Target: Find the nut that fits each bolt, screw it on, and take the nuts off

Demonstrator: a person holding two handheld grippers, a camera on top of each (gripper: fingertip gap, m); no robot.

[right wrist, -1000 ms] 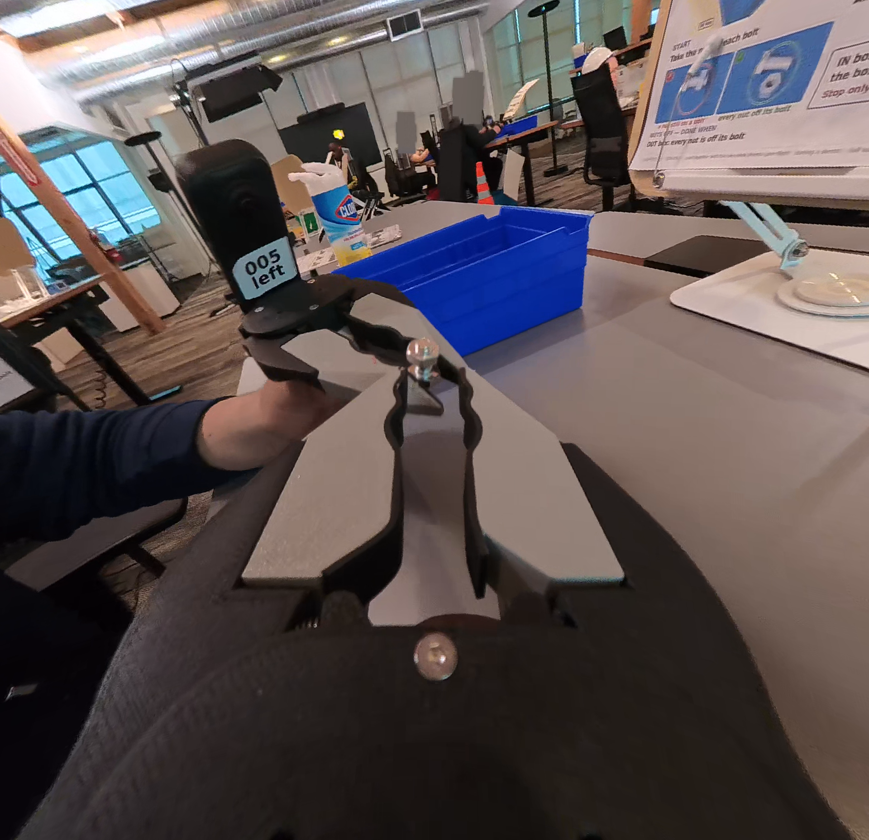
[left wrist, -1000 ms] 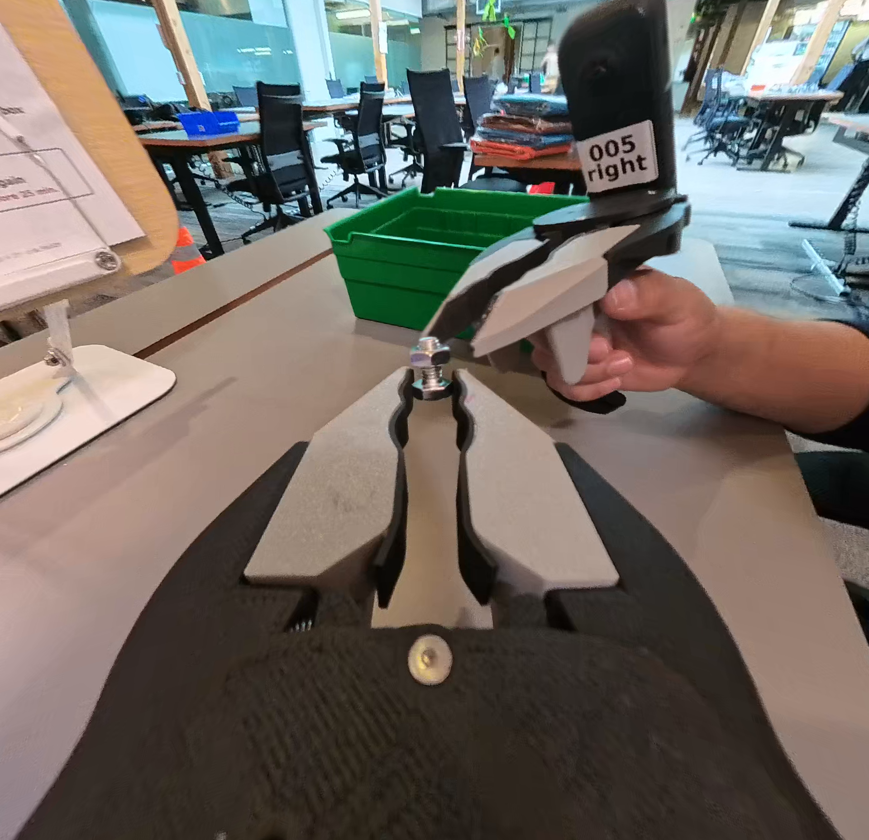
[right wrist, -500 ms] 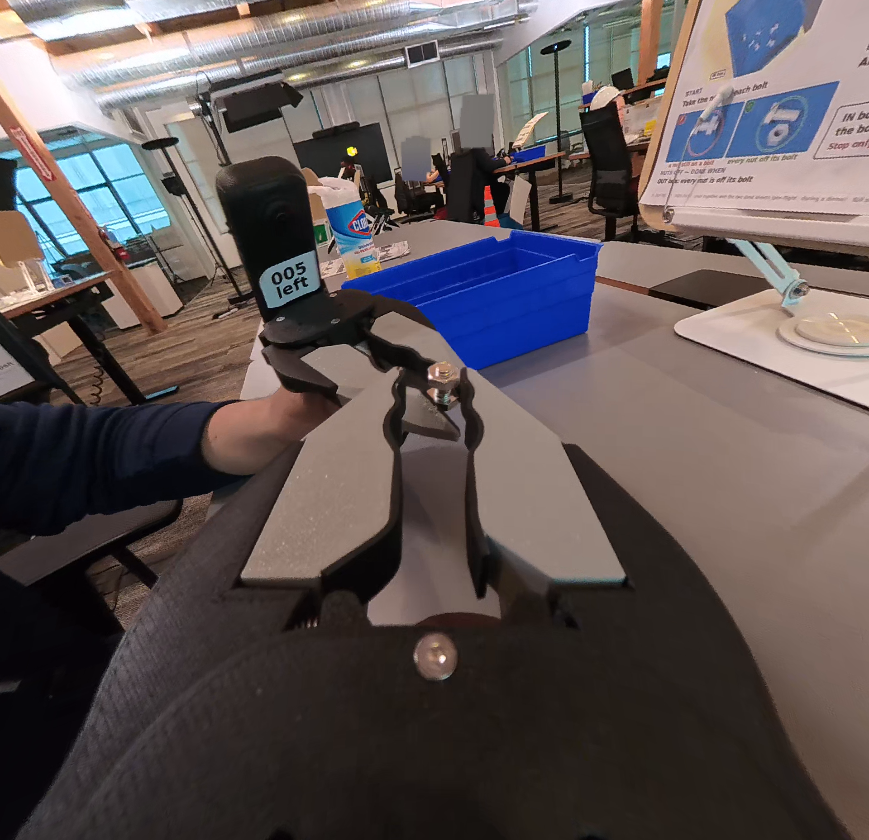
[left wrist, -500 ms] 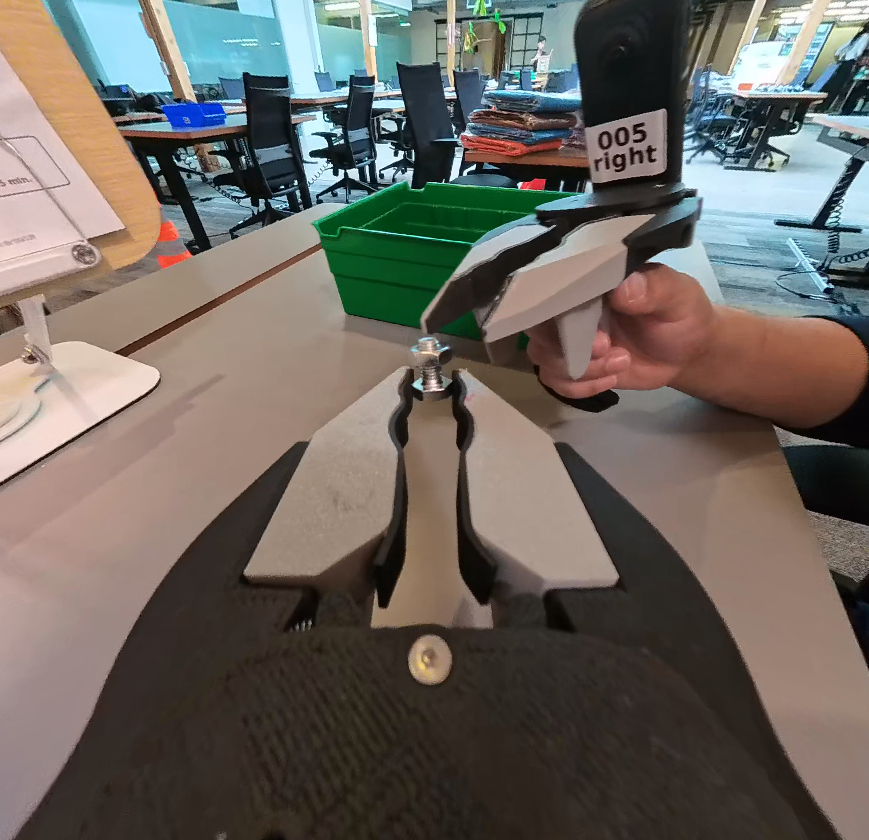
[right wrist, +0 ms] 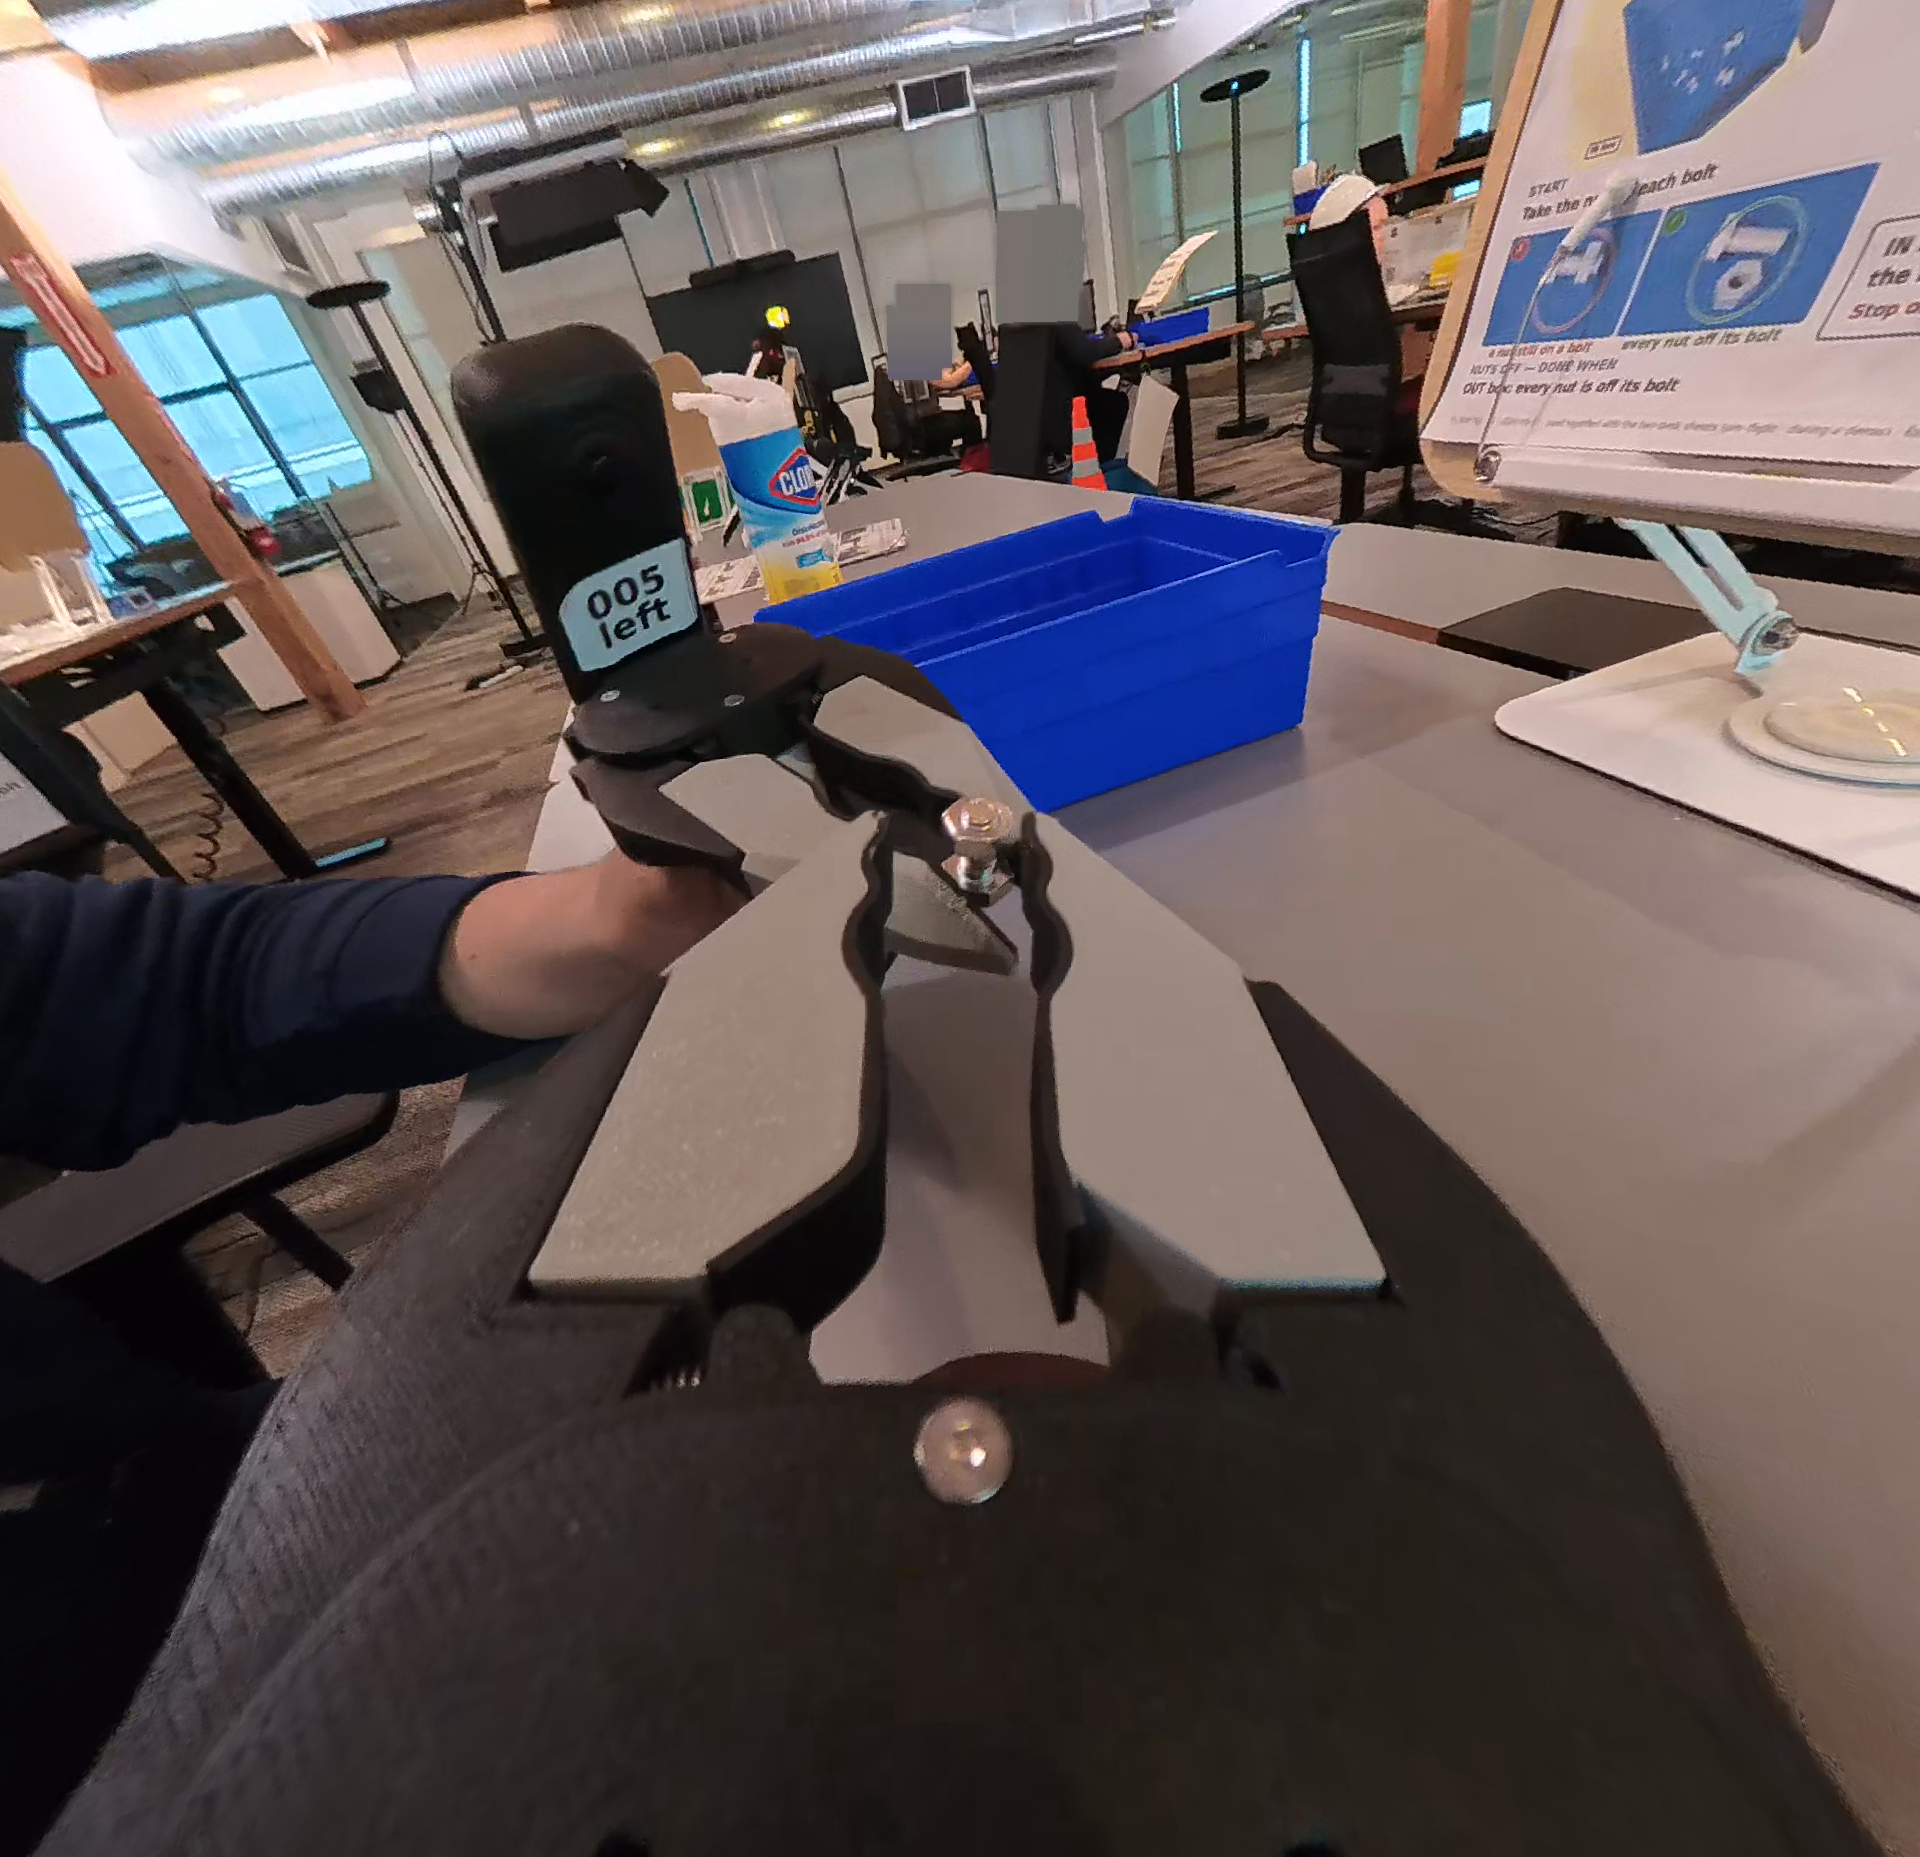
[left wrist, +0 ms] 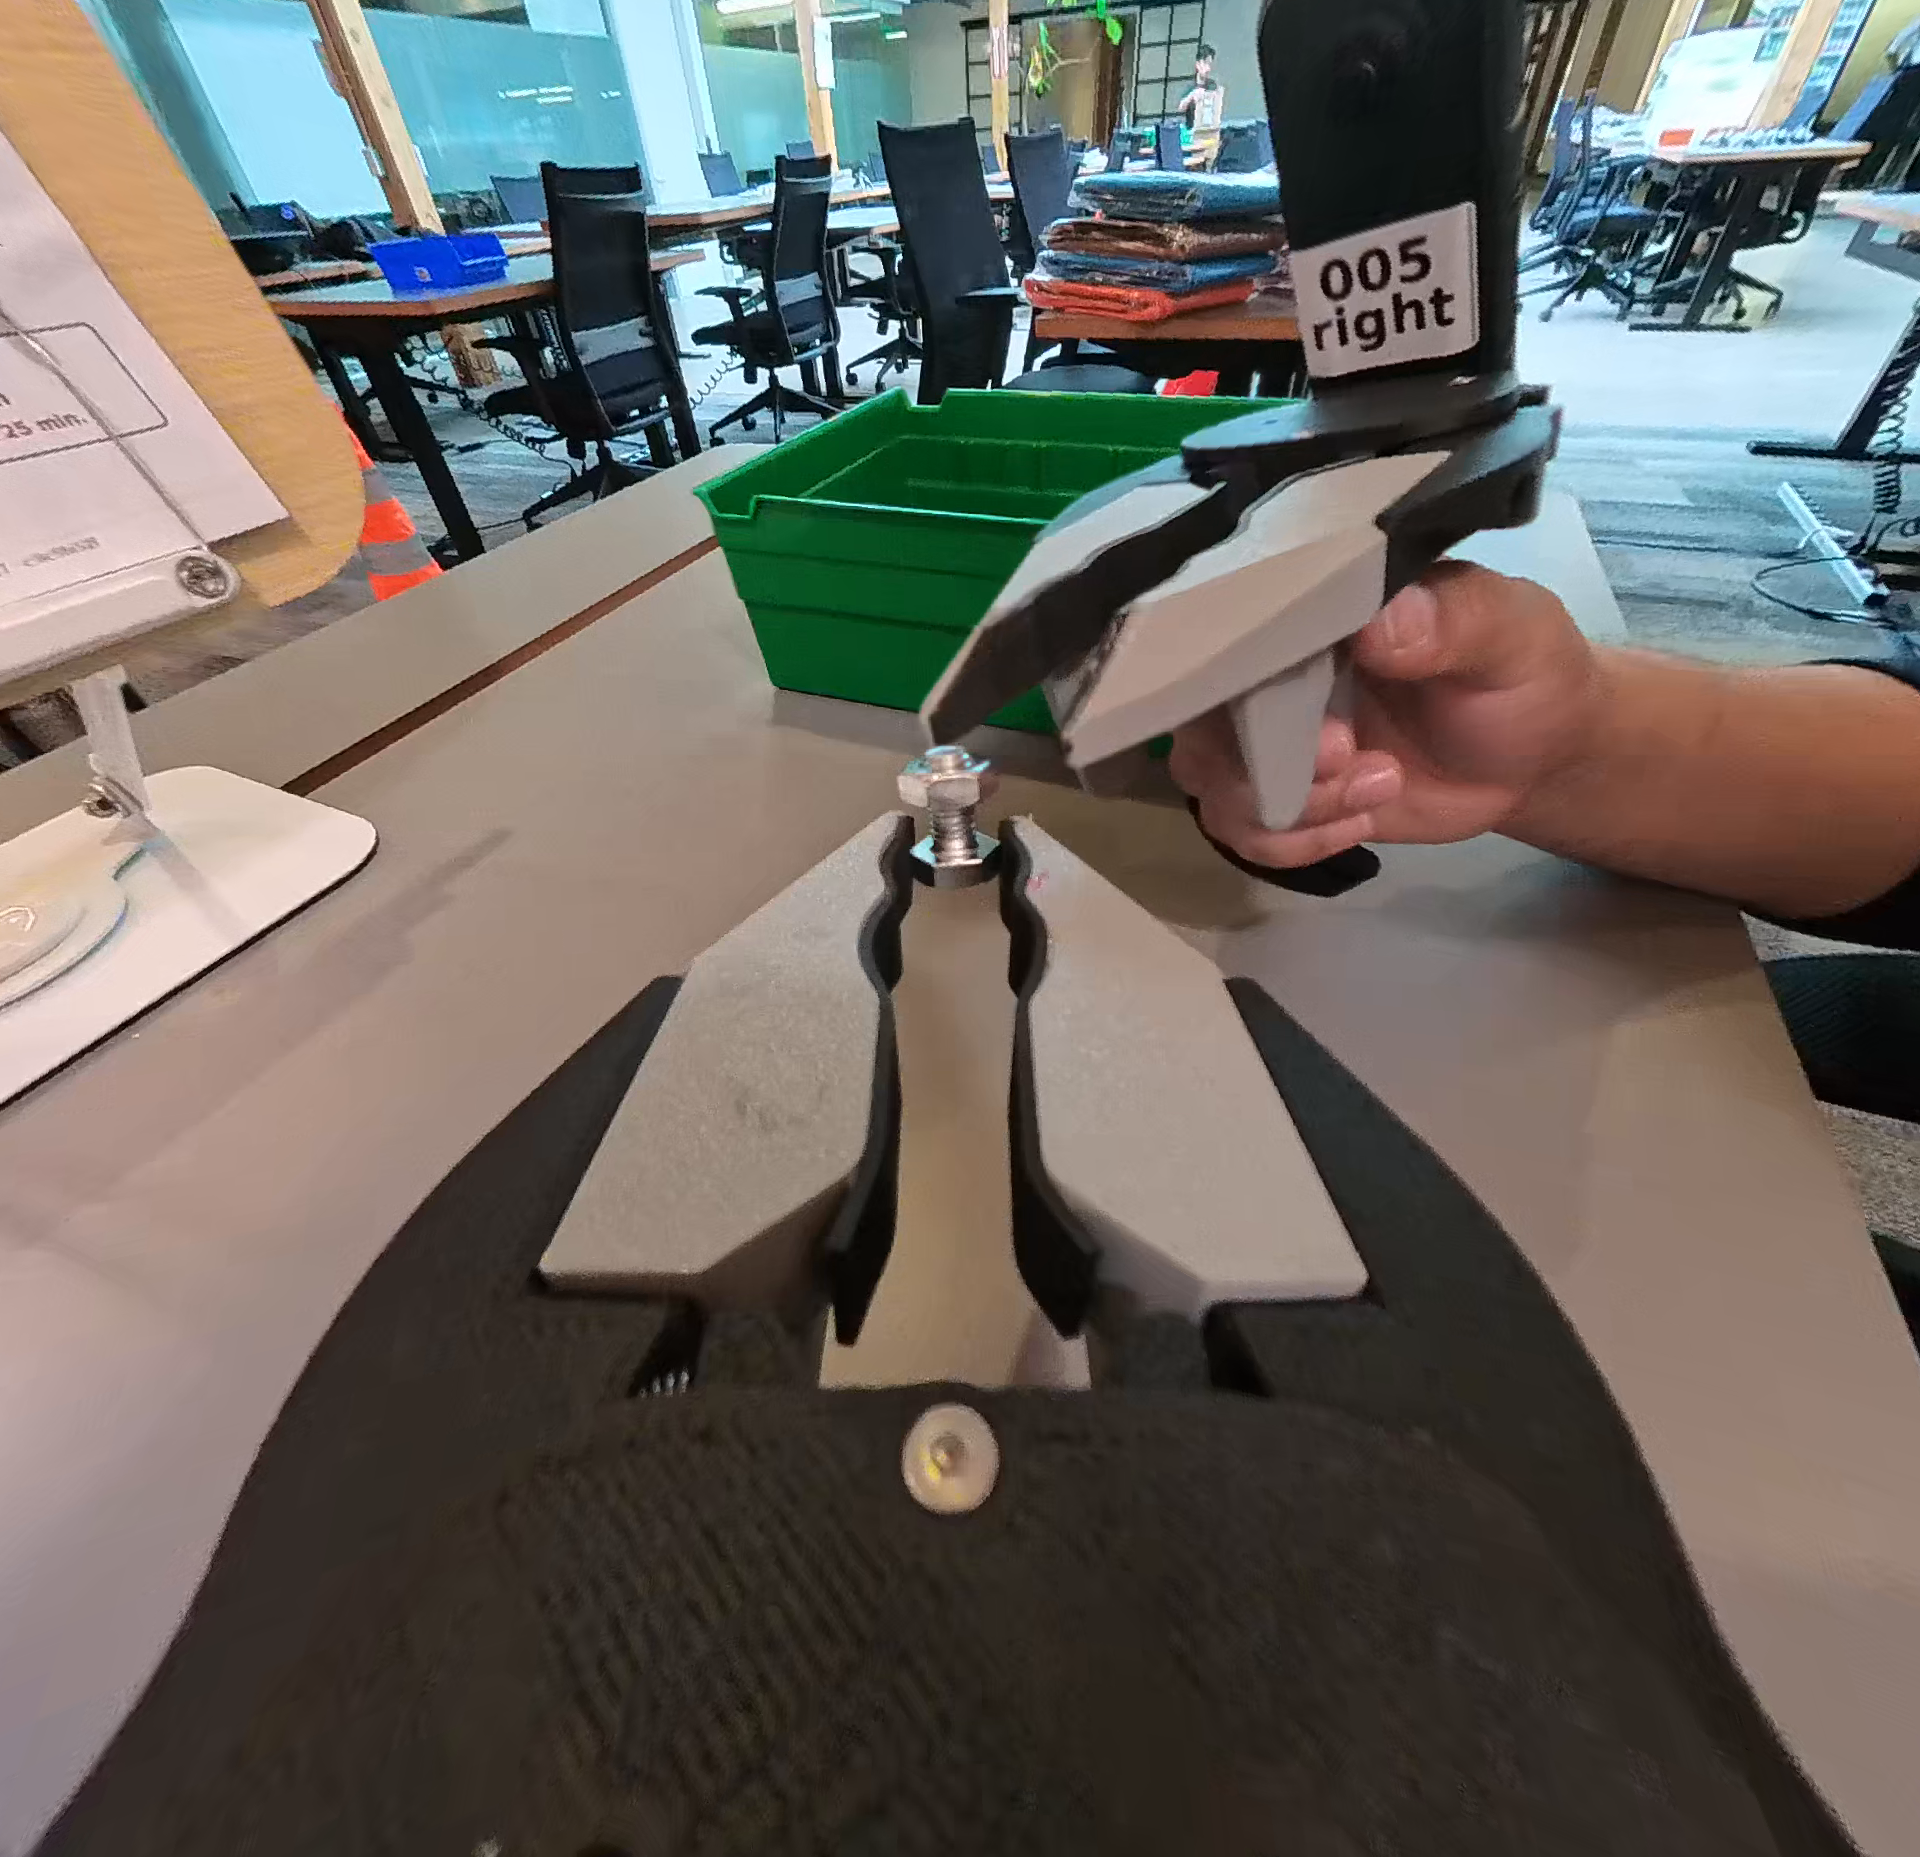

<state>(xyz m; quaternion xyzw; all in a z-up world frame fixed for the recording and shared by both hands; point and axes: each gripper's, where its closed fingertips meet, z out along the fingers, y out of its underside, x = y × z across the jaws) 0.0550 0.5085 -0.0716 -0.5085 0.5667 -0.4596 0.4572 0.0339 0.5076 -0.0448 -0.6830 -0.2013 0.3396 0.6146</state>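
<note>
A small steel bolt (left wrist: pixel 943 820) stands upright at the tips of my left gripper (left wrist: pixel 951 841), which is shut on its lower hex end. A hex nut (left wrist: pixel 940 781) sits at the top of the threaded shank. My right gripper (left wrist: pixel 1003 732) comes in from the right with its jaws apart, and its far tip touches the top of the nut. In the right wrist view the bolt (right wrist: pixel 977 851) sits between the tips of my right gripper (right wrist: pixel 951 851), close to the right finger and not clamped. The left gripper (right wrist: pixel 727 768) holds it from the left.
A green bin (left wrist: pixel 883 560) stands on the grey table (left wrist: pixel 623 768) just behind the bolt. A blue bin (right wrist: pixel 1143 654) stands on the other side. An instruction sheet on a white stand (right wrist: pixel 1714 727) is beside it. A wipes canister (right wrist: pixel 779 519) stands farther back. Only a small space, under 4 cm, lies between the two pairs of fingers.
The right gripper has shifted a little around the bolt, which now sits lower between its tips and nearer the right finger. The left gripper keeps the same hold.
</note>
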